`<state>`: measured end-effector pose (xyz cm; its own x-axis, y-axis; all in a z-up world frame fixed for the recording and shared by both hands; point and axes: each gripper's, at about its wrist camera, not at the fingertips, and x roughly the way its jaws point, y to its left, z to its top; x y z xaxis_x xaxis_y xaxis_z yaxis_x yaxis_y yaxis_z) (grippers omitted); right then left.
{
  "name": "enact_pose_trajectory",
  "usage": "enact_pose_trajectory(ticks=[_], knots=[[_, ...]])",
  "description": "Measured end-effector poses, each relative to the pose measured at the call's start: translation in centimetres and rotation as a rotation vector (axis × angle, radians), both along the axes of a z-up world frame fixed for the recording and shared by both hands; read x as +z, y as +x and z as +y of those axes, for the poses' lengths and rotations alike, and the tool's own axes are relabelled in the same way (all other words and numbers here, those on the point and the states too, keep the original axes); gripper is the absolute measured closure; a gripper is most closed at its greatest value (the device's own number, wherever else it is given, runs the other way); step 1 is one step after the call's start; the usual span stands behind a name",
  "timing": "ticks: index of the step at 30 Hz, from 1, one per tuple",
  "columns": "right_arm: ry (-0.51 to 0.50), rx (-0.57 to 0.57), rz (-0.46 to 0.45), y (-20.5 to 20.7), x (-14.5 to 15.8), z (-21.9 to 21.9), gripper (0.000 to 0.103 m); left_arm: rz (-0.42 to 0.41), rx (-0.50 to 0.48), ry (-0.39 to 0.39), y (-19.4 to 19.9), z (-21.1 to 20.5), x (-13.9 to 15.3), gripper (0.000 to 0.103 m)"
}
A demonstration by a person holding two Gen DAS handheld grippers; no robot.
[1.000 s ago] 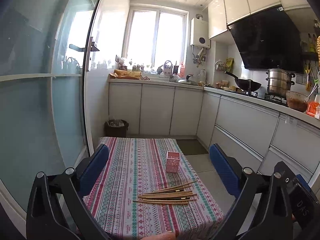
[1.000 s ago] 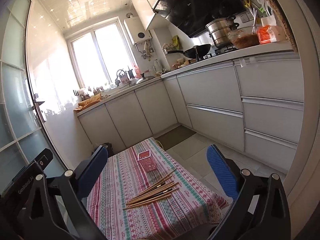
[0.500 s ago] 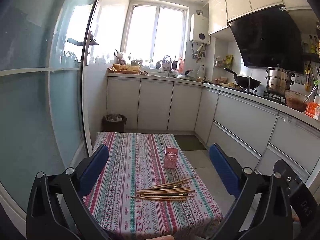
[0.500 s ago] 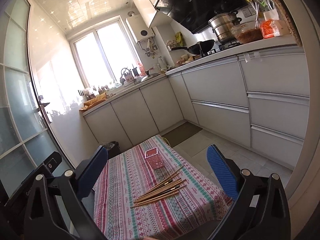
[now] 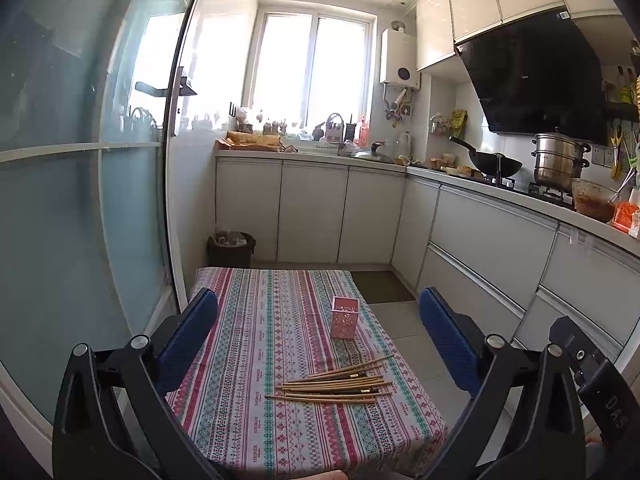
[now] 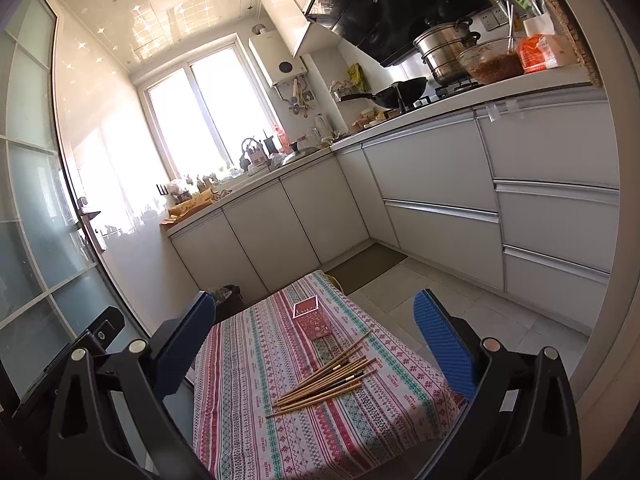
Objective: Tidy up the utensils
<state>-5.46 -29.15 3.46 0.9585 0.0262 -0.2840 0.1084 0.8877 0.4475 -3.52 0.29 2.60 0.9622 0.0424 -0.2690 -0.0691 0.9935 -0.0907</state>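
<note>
Several wooden chopsticks (image 5: 334, 385) lie in a loose pile on a small table with a striped patterned cloth (image 5: 248, 340). A pink perforated holder (image 5: 345, 317) stands upright just beyond them. The pile (image 6: 324, 380) and the holder (image 6: 312, 317) also show in the right wrist view. My left gripper (image 5: 318, 332) is open and empty, held well above and short of the table. My right gripper (image 6: 314, 338) is open and empty too, also high above the table.
White kitchen cabinets (image 5: 492, 240) run along the back and right. A wok (image 5: 494, 167), a steel pot (image 5: 558, 160) and a glass bowl (image 5: 594, 200) sit on the counter. A dark bin (image 5: 231, 245) stands behind the table. A glass door (image 5: 80, 200) is at the left.
Both grippers have drawn slightly closer to the table, and the views have shifted a little; the chopsticks and holder have not moved. Both stay open.
</note>
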Motion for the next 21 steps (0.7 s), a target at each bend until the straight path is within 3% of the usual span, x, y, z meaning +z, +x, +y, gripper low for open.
enact_pose_trajectory(ticks=[6, 21], knots=[[0.015, 0.008, 0.012, 0.6, 0.0, -0.5, 0.006, 0.012, 0.001, 0.002, 0.3, -0.2, -0.1, 0.007], [-0.215, -0.120, -0.019, -0.7, 1.8, 1.4, 0.006, 0.008, 0.025, 0.032, 0.2, -0.6, 0.2, 0.007]])
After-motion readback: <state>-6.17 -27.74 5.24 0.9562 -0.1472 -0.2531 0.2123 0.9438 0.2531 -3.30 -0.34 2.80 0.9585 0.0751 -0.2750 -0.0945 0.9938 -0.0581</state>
